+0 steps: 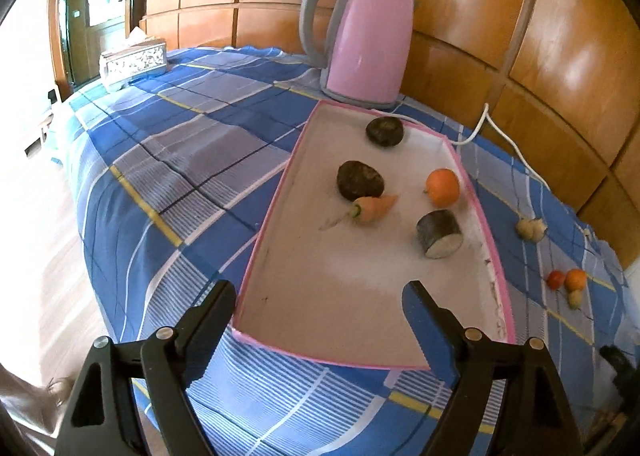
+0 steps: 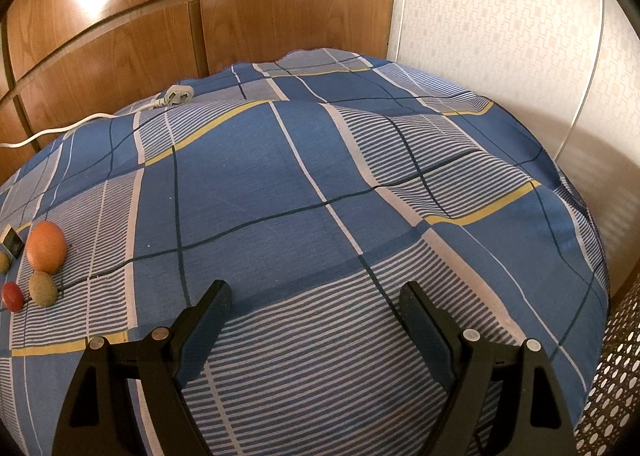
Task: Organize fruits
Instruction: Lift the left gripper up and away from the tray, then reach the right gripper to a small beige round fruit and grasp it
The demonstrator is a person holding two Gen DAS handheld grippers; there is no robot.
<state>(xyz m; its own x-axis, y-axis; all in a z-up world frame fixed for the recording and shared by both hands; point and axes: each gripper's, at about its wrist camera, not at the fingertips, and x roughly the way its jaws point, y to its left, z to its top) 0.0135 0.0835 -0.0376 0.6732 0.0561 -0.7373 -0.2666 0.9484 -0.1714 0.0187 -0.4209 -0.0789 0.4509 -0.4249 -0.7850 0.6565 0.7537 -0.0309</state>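
Note:
In the left wrist view a pink-rimmed white tray [image 1: 320,296] lies on the blue checked cloth. It holds two dark round fruits [image 1: 360,180] [image 1: 385,131], an orange fruit [image 1: 442,187], a small carrot-like piece [image 1: 374,208] and a dark cut cylinder [image 1: 439,234]. My left gripper [image 1: 320,308] is open and empty over the tray's near end. Loose on the cloth right of the tray lie a pale lumpy piece [image 1: 530,229] and a small red, orange and pale cluster [image 1: 568,282]. In the right wrist view my right gripper [image 2: 314,308] is open and empty; an orange [image 2: 46,247], a greenish fruit [image 2: 42,288] and a red fruit [image 2: 12,296] lie at far left.
A pink kettle [image 1: 366,41] stands behind the tray, its white cord [image 1: 504,135] trailing right, with the plug [image 2: 176,95] seen in the right wrist view. A tissue box [image 1: 134,60] sits at the far left. Wooden panels back the table; a wall [image 2: 520,35] closes the right side.

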